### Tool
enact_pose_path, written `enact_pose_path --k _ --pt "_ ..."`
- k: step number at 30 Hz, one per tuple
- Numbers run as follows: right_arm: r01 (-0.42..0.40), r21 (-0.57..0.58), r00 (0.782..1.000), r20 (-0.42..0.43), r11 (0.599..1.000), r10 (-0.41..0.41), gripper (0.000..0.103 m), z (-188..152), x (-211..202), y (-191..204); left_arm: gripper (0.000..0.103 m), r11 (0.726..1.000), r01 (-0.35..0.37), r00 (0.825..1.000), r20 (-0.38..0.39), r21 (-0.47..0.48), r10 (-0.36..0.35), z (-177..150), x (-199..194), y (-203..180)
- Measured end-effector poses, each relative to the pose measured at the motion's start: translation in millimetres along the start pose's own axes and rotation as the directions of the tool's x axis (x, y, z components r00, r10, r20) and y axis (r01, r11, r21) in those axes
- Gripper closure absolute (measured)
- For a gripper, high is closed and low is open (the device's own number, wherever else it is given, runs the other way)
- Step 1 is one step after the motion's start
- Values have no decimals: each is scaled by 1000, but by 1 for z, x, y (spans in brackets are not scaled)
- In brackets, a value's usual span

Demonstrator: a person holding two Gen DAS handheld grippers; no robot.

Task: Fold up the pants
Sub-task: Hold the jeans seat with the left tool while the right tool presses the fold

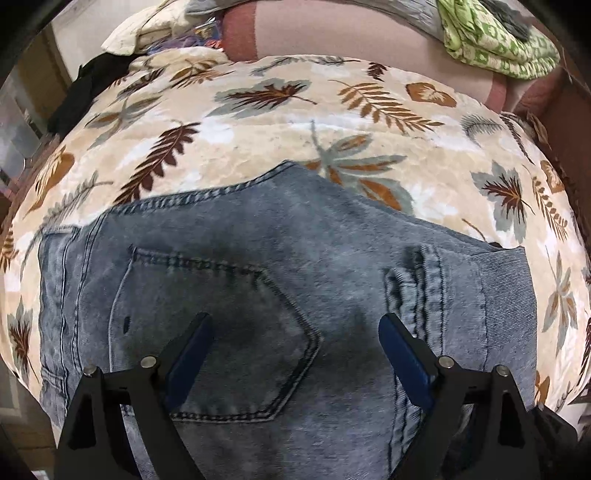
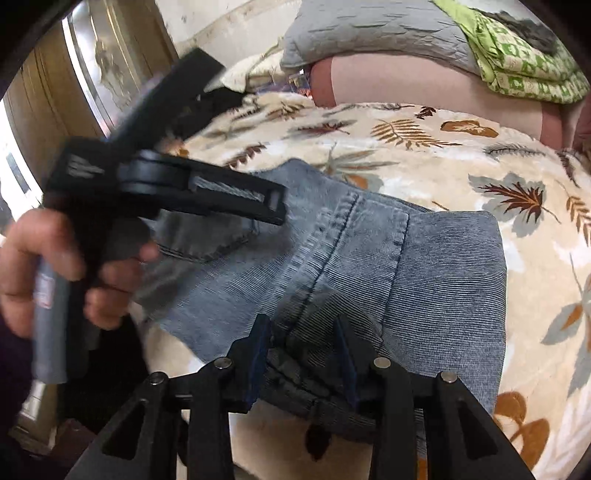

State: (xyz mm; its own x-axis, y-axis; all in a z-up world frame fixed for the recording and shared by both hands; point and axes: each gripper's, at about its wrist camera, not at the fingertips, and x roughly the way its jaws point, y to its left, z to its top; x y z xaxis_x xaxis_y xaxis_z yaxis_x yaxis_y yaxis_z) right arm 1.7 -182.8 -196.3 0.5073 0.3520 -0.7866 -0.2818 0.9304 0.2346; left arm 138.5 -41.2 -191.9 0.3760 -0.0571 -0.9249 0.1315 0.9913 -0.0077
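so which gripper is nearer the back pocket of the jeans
Left. The left gripper hangs open right over the back pocket, its fingers either side of the pocket's point. The right gripper is off at the jeans' near edge, closed on bunched fabric.

Right tongs [image 2: 303, 350] clamped on jeans [image 2: 424, 266] over leaf-print blanket [image 2: 461, 158].

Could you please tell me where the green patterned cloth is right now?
The green patterned cloth lies at the top right in both wrist views, beyond the leaf-print blanket, beside the grey pillow and far from the jeans.
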Motion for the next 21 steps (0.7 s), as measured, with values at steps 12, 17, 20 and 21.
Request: enact_pose_path --k 12,17,20,21 --pt "-171 38 982 93 985 167 80 -3 -29 -11 12 999 1 1000 16 -54 0 -12 -15 29" --pt "-242 81 965 -80 967 248 71 -13 -10 -12 12 999 -3 999 32 -51 5 -9 -22 26" --pt "-286 66 956 -45 956 289 62 -10 -23 -16 12 1000 7 999 41 -19 -6 -7 -24 11" --pt "-329 90 944 0 940 330 55 -8 -33 -24 12 1000 7 999 43 -5 -7 -7 -24 6"
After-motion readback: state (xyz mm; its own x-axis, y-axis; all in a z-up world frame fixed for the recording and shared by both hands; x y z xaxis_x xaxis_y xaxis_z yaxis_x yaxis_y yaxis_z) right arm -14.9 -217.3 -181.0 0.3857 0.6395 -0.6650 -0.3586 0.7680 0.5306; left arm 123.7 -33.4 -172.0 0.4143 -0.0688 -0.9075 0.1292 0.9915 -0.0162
